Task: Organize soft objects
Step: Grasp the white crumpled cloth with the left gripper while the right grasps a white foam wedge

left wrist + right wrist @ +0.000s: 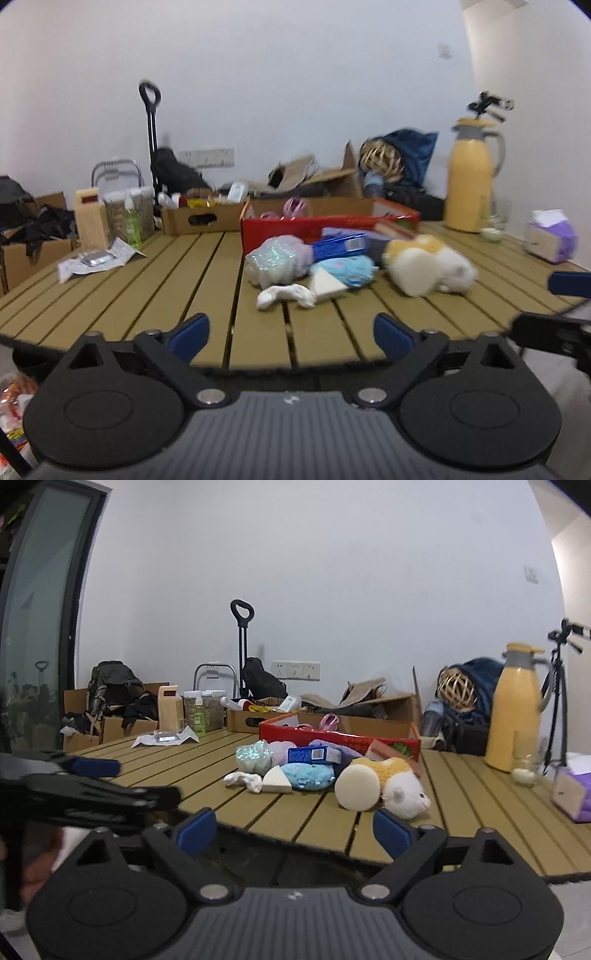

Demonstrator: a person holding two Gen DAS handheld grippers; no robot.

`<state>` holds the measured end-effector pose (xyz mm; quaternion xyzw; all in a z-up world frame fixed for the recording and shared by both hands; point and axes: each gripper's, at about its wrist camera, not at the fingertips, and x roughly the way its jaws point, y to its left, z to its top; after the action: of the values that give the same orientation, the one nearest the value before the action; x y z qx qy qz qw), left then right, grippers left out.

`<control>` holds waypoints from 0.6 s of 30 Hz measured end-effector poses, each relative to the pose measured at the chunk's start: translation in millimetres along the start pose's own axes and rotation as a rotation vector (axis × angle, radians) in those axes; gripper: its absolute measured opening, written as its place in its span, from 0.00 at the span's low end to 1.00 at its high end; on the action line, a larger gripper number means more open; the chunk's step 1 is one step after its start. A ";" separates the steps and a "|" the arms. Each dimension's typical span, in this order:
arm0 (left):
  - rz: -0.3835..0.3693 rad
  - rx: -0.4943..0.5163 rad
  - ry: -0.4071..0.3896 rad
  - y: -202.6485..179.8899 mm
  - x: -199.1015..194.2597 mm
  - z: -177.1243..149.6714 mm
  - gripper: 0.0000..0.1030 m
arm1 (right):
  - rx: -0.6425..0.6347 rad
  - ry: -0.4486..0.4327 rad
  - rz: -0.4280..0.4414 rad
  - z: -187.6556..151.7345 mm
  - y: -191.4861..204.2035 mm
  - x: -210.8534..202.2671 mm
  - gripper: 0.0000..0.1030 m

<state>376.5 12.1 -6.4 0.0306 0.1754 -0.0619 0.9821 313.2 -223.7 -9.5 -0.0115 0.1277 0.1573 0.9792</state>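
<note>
A pile of soft things lies mid-table in front of a red box: a sequined puff, a white sock, a triangular sponge, a blue fluffy piece and a yellow-white plush toy with a round sponge leaning on it. A blue pack rests on the pile. My left gripper hangs open over the table's near edge, short of the sock. My right gripper is open too, just off the edge before the plush. Neither holds anything.
The slatted table carries a yellow thermos, a glass and a tissue pack at the right. A cardboard box, jars and papers sit at the back left. Bags and boxes line the wall.
</note>
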 end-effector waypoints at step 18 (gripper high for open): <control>-0.142 -0.105 0.208 28.4 146.8 24.2 0.17 | -0.016 0.116 0.174 48.0 -29.7 191.9 0.67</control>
<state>525.1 21.9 -33.8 -0.0271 0.2812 -0.1183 0.9519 510.4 -190.3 -12.3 -0.0175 0.1834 0.2420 0.9526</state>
